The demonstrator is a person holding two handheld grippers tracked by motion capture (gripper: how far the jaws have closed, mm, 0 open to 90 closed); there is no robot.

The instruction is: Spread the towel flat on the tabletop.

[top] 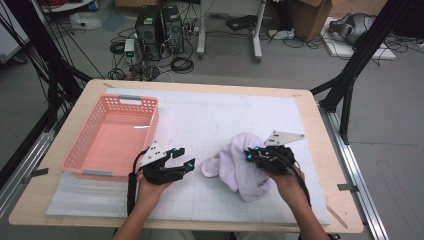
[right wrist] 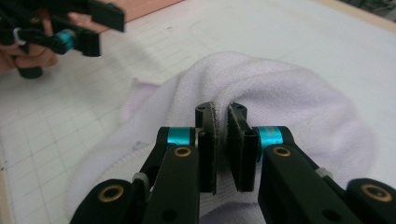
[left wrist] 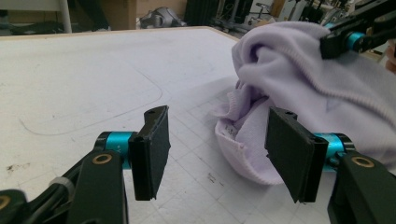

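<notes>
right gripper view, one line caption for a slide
Right gripper pinching a fold of the lilac towel on the white mat.

Claw (right wrist: 220,135) pinching lilac towel (right wrist: 280,88)

No legible text, label, brand, number or sign is found in any view. A small tag sewn at the hem of the lilac towel (left wrist: 227,127) is seen in the left gripper view, but any print on it is too blurred to be read. The white table mat (top: 210,120) is marked with a plain grid and faint outlines only, without lettering.
</notes>
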